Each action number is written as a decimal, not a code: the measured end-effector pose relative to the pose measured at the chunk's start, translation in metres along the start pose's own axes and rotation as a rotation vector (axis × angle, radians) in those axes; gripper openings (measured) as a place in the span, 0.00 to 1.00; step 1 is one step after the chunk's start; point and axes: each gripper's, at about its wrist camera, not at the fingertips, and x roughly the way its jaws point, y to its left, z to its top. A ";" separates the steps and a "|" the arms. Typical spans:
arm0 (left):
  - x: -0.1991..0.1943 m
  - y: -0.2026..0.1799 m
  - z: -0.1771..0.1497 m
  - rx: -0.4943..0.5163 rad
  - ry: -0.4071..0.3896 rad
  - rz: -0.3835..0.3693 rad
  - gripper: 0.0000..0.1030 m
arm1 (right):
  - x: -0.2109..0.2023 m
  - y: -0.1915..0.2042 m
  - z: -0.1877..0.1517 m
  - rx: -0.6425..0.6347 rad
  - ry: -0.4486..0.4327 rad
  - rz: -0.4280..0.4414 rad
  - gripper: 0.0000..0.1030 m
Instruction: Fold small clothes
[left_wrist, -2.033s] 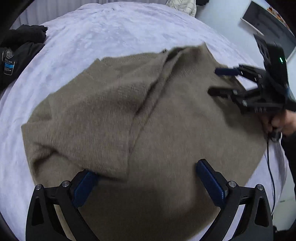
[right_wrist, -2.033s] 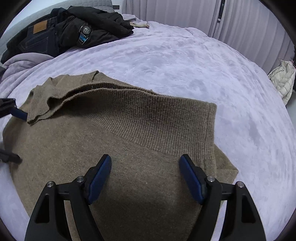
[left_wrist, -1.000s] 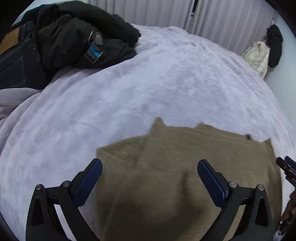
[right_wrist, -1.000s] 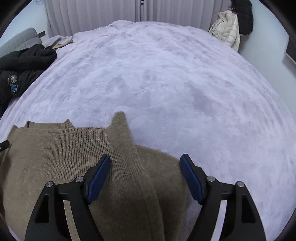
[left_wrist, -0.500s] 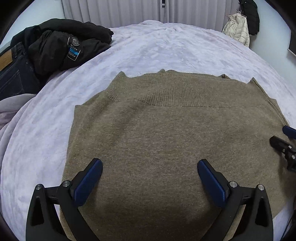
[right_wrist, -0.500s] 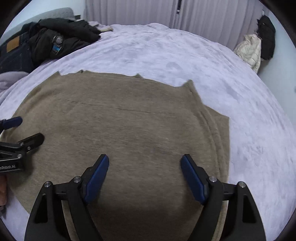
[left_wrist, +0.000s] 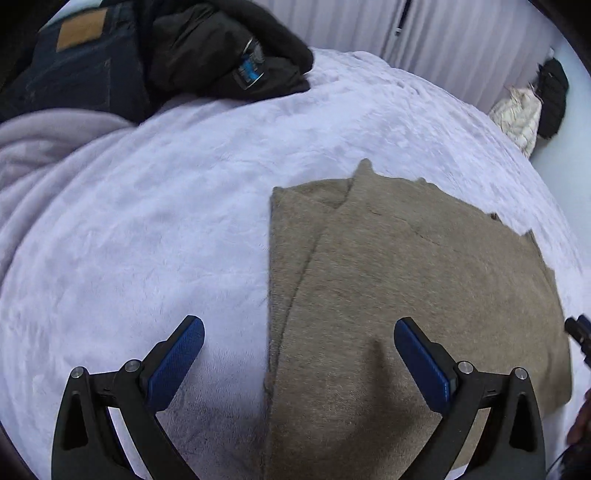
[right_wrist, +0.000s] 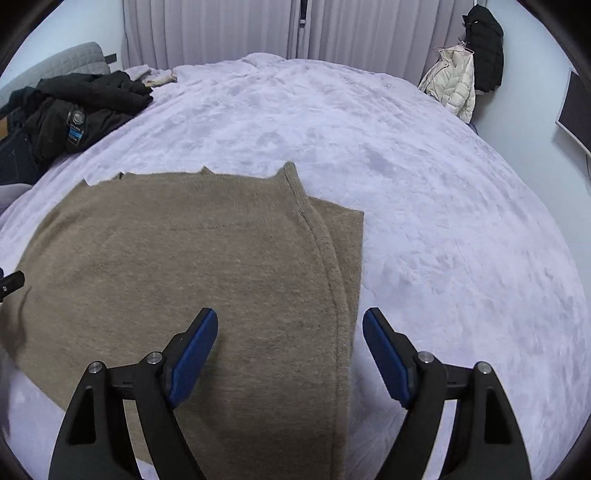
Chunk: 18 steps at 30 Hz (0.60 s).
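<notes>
A tan knit sweater (left_wrist: 406, 288) lies flat and folded on the lilac bed cover (left_wrist: 166, 229), with a narrower layer showing along each side edge. My left gripper (left_wrist: 298, 350) hangs open over the sweater's left edge, nothing between its blue pads. In the right wrist view the same sweater (right_wrist: 192, 258) spreads left of centre, and my right gripper (right_wrist: 290, 341) stands open above its right edge, empty. The tip of the right gripper (left_wrist: 579, 332) shows at the far right of the left wrist view. The left gripper's tip (right_wrist: 11, 280) peeks in at the left edge.
A black jacket (left_wrist: 221, 51) and dark jeans (left_wrist: 74, 66) are piled at the bed's far left corner, beside a bunched blanket (left_wrist: 44, 147). A cream puffer coat (right_wrist: 454, 85) and a black coat (right_wrist: 485, 48) hang by the far wall. Curtains (right_wrist: 221, 33) close the back.
Both grippers have slid outwards, the left towards the sweater's left edge and the right towards its right edge. The sweater has stayed flat on the bed.
</notes>
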 end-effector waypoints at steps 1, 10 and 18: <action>0.007 0.006 0.003 -0.060 0.041 -0.053 1.00 | -0.001 0.010 0.003 0.002 -0.013 0.027 0.81; 0.044 -0.075 0.007 0.177 0.033 0.103 1.00 | 0.065 0.103 0.014 -0.175 0.093 0.087 0.82; 0.001 -0.013 0.033 -0.005 -0.048 0.046 1.00 | 0.052 -0.002 0.031 -0.047 0.089 -0.086 0.82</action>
